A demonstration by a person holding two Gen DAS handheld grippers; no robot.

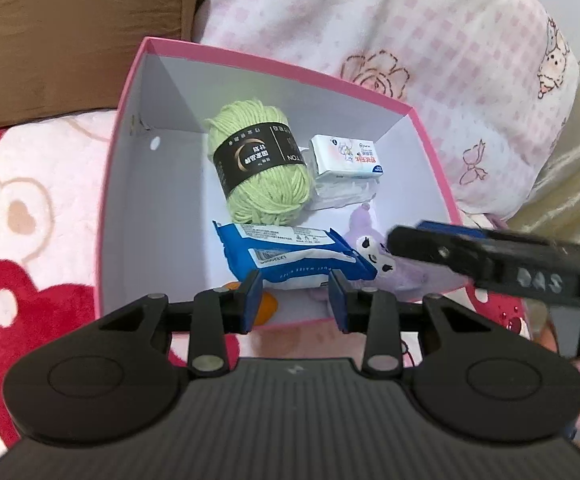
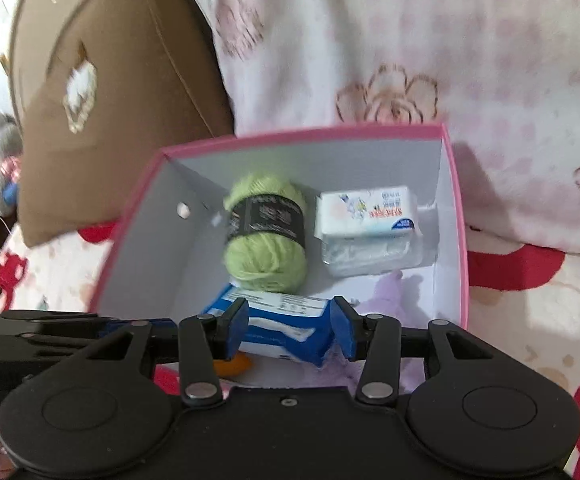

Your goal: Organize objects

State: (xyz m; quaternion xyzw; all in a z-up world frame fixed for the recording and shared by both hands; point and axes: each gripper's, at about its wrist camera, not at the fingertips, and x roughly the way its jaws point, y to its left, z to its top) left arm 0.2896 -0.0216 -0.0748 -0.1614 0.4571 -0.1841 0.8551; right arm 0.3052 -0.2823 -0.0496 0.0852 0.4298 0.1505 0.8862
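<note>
Pink-rimmed box (image 1: 130,92), white inside, sits on a bear-print blanket (image 1: 18,216); inside it lie green yarn (image 1: 260,168) with a black band, a white tissue pack (image 1: 346,156), a blue wipes packet (image 1: 290,256) and a purple plush (image 1: 374,248); left tongs (image 1: 295,300) and right tongs (image 2: 290,326) hover over the box's near edge, both gaping, gripping nothing.

I am reading "TON" in white capitals on the black band of the green yarn ball (image 1: 260,168), at about twelve o'clock in the left wrist view; the rest of that band is showing small characters too fine for me to make out. The blue wipes packet (image 1: 290,256) is carrying upside-down lettering that is blurring. The white tissue pack (image 2: 366,210) is showing red characters I cannot decipher.
</note>
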